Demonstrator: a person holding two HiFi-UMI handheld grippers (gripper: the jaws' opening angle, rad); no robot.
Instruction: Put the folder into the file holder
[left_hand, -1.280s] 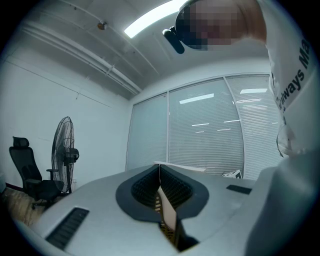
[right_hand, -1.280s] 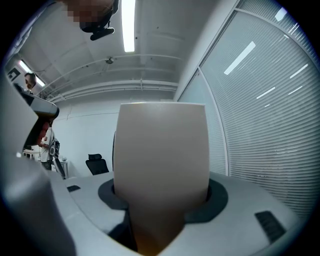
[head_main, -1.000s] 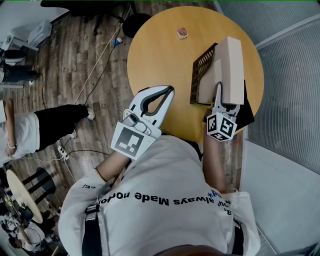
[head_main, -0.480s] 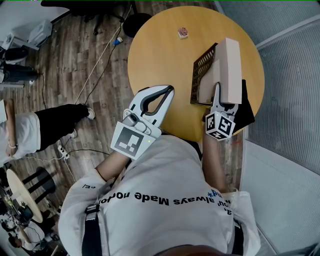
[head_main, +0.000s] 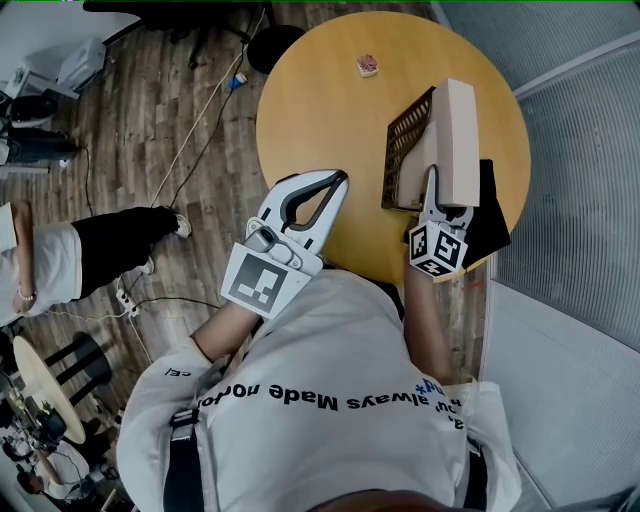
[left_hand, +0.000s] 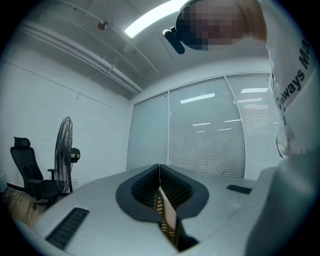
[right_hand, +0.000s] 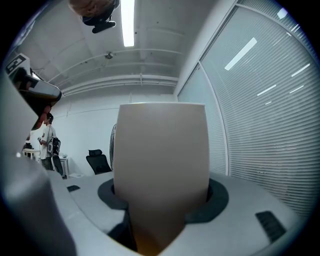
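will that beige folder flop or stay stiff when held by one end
Probably stiff: the folder juts straight out from the right gripper, clamped at one end, with no visible sag. It looks thick and boxy, so maybe fairly heavy. Its broad edge should resist tipping once stood in the file holder.

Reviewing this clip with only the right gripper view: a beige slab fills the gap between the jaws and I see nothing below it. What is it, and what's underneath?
Observer: That is the folder, gripped by the right gripper and held upright over a round wooden table.
Reviewer: Where is the file holder?
Observer: The dark mesh file holder stands directly at the folder's left in the head view. I cannot tell whether the folder is seated in it.
Reviewer: And the other gripper?
Observer: The left gripper is shut and empty, at the table's near edge, apart from the file holder.
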